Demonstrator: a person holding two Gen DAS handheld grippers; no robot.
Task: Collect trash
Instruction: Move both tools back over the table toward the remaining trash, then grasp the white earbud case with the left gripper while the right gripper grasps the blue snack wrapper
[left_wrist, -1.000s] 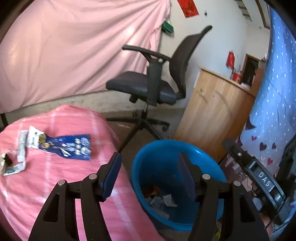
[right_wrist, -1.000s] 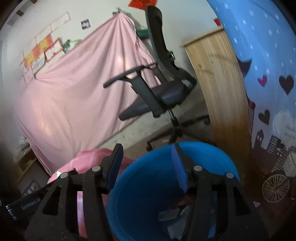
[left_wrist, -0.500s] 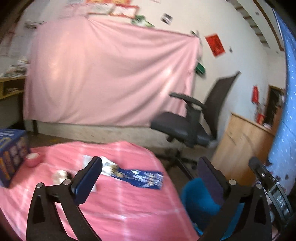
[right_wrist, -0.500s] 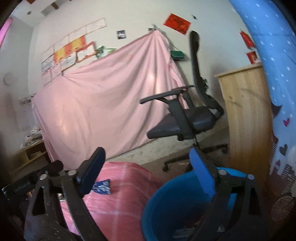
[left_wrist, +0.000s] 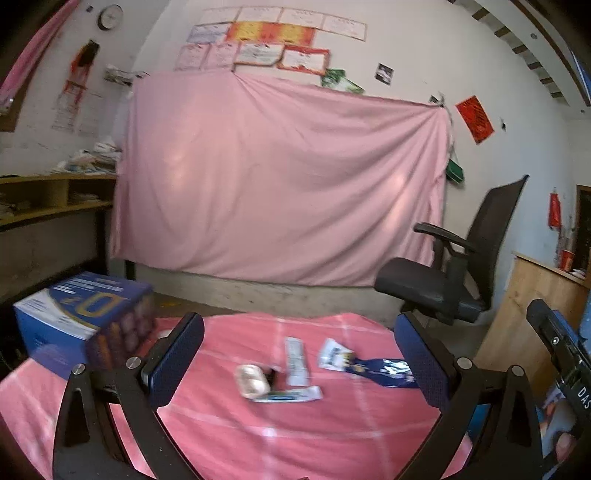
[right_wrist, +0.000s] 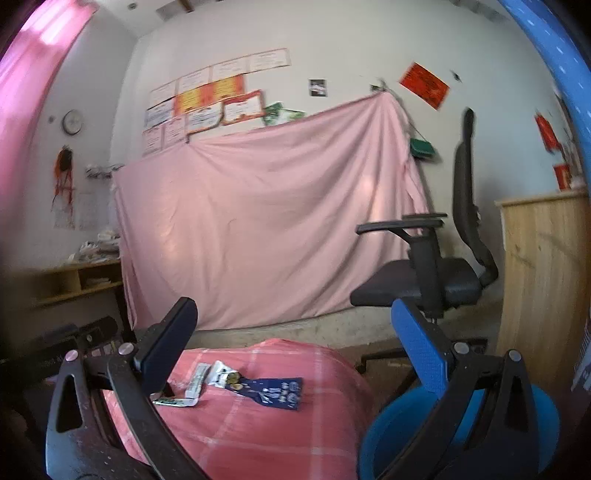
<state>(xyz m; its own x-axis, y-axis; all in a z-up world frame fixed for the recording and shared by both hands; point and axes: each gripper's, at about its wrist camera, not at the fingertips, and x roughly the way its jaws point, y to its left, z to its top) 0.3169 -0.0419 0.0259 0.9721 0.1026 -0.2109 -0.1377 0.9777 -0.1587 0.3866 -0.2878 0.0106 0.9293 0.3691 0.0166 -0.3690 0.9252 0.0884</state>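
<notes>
Litter waits on the pink-clothed table (left_wrist: 295, 439): a crumpled white wad (left_wrist: 252, 380), a pale strip wrapper (left_wrist: 296, 356) just behind it, a flat white strip (left_wrist: 291, 397) lying in front, and a dark blue packet (left_wrist: 384, 371) with a torn white end off to the right. The pieces lie loosely together near the middle of the cloth, none stacked, each with an edge free to be pinched.

Both tools face the pile from the near side of the table, apparently squared up for a fresh pick. The left gripper (left_wrist: 297, 352) stands with its jaws spread wide and nothing between them, framing the wad and wrappers. The right gripper (right_wrist: 295, 354) is likewise fully apart and empty, aimed over the blue packet (right_wrist: 271, 392).

The blue bin (right_wrist: 458, 435) sits on the floor hard by the table's right edge, low beside the right gripper, likely placed there so each carry is short. A blue box (left_wrist: 83, 315) stands at the table's left corner, clear of the litter. An office chair (left_wrist: 450, 266) stands behind, before the pink sheet (left_wrist: 277, 184) on the wall.
</notes>
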